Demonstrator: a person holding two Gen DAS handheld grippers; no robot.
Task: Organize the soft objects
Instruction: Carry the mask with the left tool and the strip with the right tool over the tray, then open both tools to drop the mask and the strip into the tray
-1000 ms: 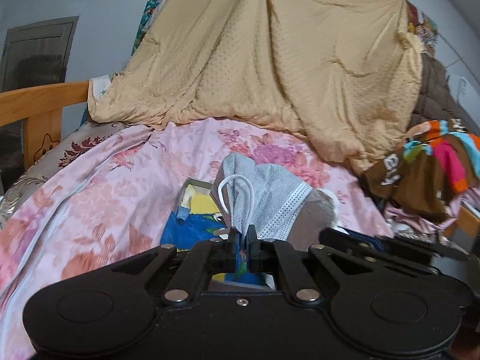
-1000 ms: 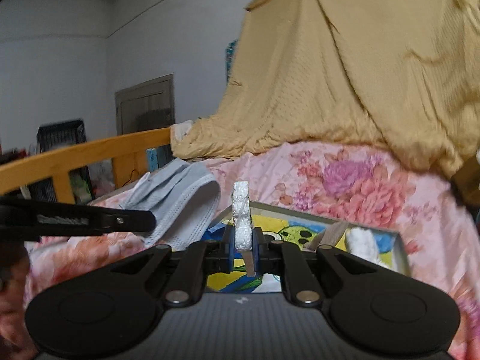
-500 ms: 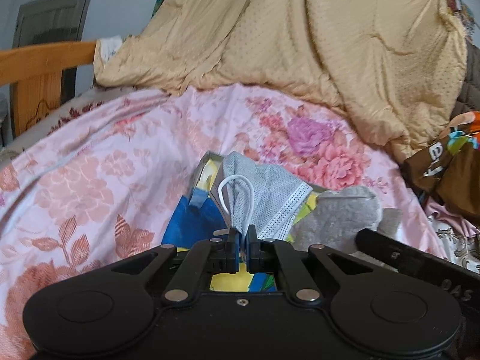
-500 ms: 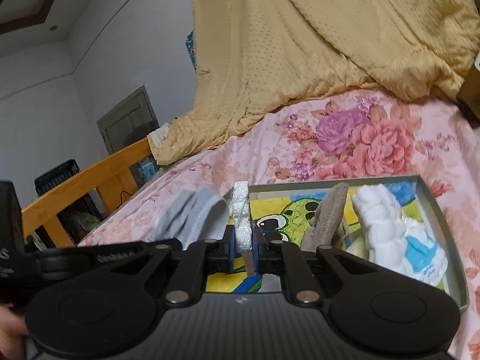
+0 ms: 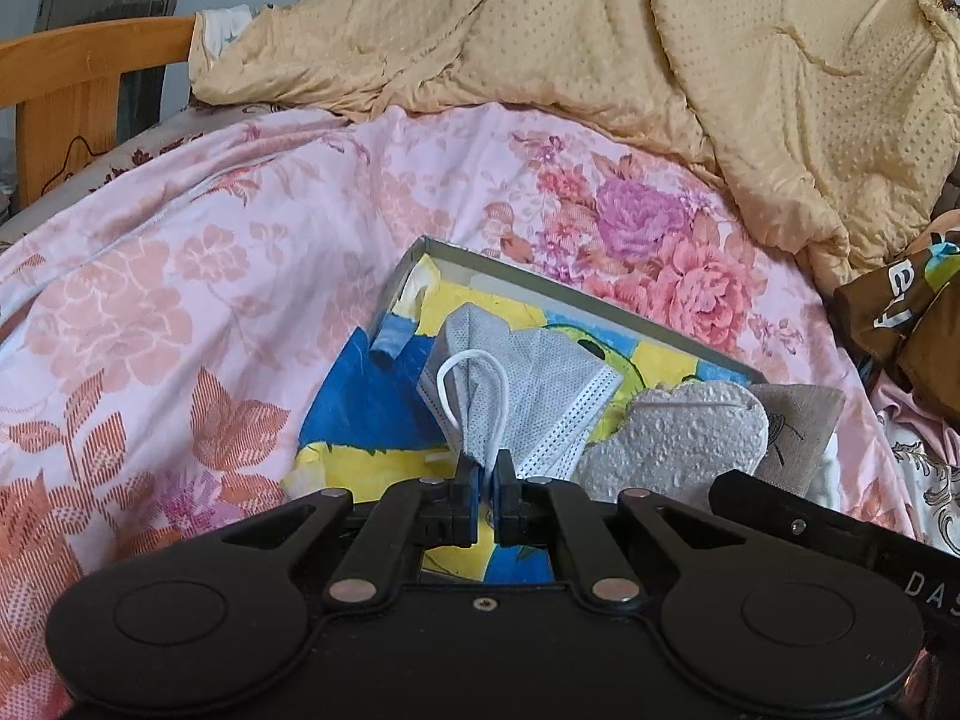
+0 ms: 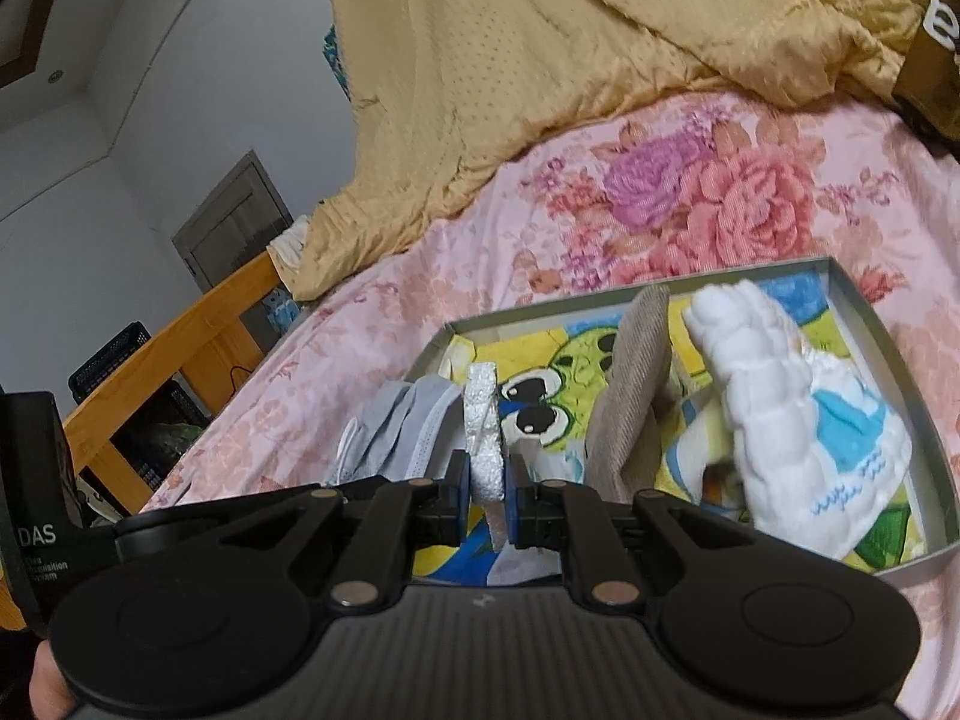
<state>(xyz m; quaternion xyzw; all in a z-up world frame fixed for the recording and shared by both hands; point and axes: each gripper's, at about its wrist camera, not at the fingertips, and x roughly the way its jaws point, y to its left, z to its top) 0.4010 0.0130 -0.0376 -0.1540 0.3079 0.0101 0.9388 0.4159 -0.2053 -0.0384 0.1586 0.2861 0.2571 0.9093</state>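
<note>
A shallow grey box (image 5: 576, 294) with a colourful cartoon lining lies on the pink floral bedspread; it also shows in the right wrist view (image 6: 888, 354). My left gripper (image 5: 486, 471) is shut on a grey face mask (image 5: 522, 378) with a white ear loop, held over the box's left part. My right gripper (image 6: 487, 483) is shut on a flat white foam piece (image 6: 480, 420), seen edge-on; it shows in the left wrist view (image 5: 678, 438) as a cloud shape. In the box stand a beige pouch (image 6: 636, 396) and a white fluffy cloth (image 6: 774, 414). The mask also shows in the right wrist view (image 6: 396, 426).
A big tan quilt (image 5: 600, 42) is heaped at the back of the bed. A wooden bed rail (image 5: 72, 84) runs along the left. Brown and coloured clothes (image 5: 900, 312) lie at the right edge. A dark crate (image 6: 114, 360) stands beyond the rail.
Both grippers have tilted down and moved in over the box, still holding the mask and the foam piece. The box contents now fill more of both views.
</note>
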